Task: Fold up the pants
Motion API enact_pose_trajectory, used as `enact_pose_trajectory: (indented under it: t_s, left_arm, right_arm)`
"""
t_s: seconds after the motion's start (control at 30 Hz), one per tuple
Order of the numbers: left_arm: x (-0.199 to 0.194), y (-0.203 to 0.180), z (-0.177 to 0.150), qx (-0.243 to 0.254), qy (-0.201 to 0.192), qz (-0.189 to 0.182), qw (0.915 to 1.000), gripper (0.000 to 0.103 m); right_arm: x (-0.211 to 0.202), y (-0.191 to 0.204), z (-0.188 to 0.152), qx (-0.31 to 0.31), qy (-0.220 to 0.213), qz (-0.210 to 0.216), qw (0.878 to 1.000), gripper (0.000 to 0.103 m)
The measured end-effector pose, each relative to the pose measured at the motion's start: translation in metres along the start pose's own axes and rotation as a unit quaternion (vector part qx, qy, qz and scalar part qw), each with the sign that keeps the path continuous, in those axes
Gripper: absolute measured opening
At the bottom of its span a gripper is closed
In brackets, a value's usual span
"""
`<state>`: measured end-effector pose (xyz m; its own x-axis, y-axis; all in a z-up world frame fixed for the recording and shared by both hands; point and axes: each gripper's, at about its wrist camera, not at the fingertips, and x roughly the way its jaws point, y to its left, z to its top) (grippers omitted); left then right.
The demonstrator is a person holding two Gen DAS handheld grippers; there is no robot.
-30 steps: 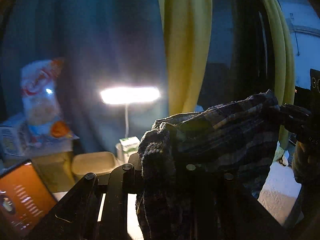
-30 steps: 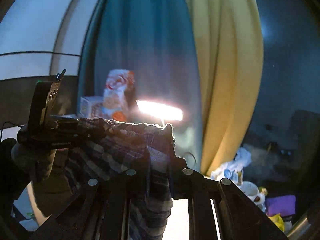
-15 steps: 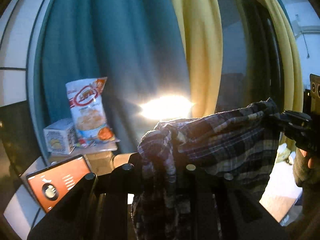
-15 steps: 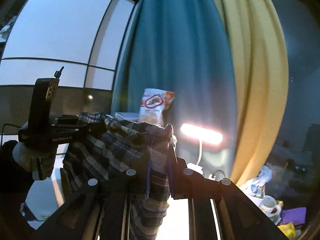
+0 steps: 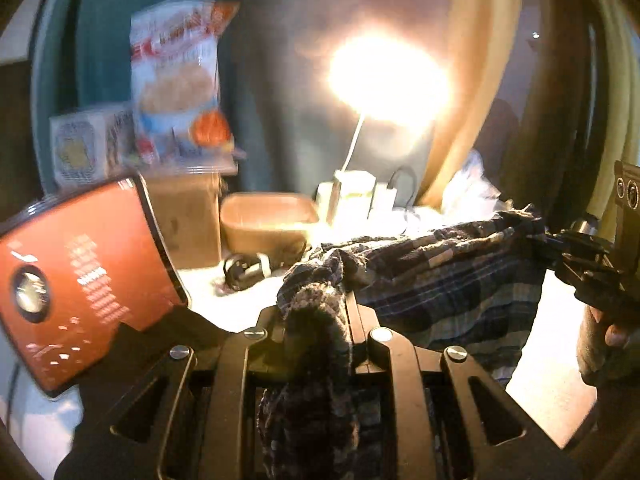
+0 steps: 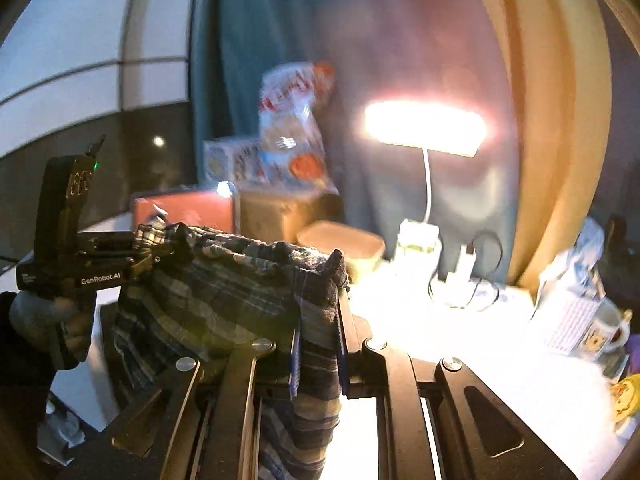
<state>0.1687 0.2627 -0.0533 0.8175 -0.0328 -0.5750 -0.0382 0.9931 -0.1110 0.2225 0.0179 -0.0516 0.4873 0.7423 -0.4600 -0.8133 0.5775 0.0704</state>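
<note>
Teal and yellow curtains (image 6: 552, 120) hung behind everything, with a pale wall (image 6: 80, 40) to the left in the right wrist view. Below them spread the white bench (image 6: 480, 344), glaring under the light.

The plaid pants (image 5: 452, 280) were the largest thing in front of that. They hung in the air above the bench, stretched by their top edge between the two tongs, with the rest of the cloth drooping below. The left tongs (image 5: 316, 320) were closed on one bunched corner of the cloth, which filled the narrow gap between the jaws. The right tongs (image 6: 320, 320) were clamped on the other corner in the same way, a fold of plaid pressed between the pads and trailing down past them. Each camera also caught the other tool from the side, with a hand (image 6: 60, 316) wrapped around its grip.

An orange tablet (image 5: 80, 280) leaned at the left of the bench, near the left tongs. Behind it stood a brown box (image 5: 188, 220) with a snack bag (image 5: 176, 80) and a small carton (image 5: 80, 148) on top. A desk lamp (image 6: 426, 128) glowed brightly in the middle, its thin stem running down to a white base. A shallow tan tray (image 5: 268, 220) sat between the brown box and the lamp base. A roll of tape (image 5: 244, 268) lay just in front of the tray. At the far right of the bench stood a mug (image 6: 608, 328), partly blurred.
</note>
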Motion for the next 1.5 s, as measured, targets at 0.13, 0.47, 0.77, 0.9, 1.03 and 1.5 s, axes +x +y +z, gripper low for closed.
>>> enact_pose_trajectory:
  t_s: [0.13, 0.47, 0.77, 0.9, 1.03, 1.5]
  left_arm:
    - [0.045, 0.012, -0.002, -0.006, 0.033, 0.000, 0.9994, 0.018]
    - [0.114, 0.038, -0.018, -0.033, 0.102, 0.007, 0.9942, 0.028]
    - [0.121, 0.064, -0.028, -0.075, 0.117, 0.045, 0.9892, 0.074]
    - [0.110, 0.064, -0.020, -0.081, 0.109, 0.057, 0.9890, 0.078]
    - [0.087, 0.064, -0.011, -0.080, 0.071, 0.065, 0.9921, 0.090]
    - [0.025, 0.004, -0.005, -0.033, 0.006, 0.091, 0.9953, 0.092]
  right_arm:
    - [0.049, -0.018, -0.007, 0.017, 0.038, -0.008, 0.999, 0.014]
    - [0.140, -0.061, -0.032, 0.048, 0.117, -0.008, 0.992, 0.014]
    - [0.181, -0.078, -0.055, 0.072, 0.166, -0.008, 0.983, 0.014]
    - [0.182, -0.082, -0.055, 0.076, 0.172, -0.031, 0.982, 0.052]
    - [0.169, -0.092, -0.052, 0.092, 0.162, -0.054, 0.981, 0.065]
    - [0.081, -0.085, -0.058, 0.096, 0.121, -0.091, 0.984, 0.068]
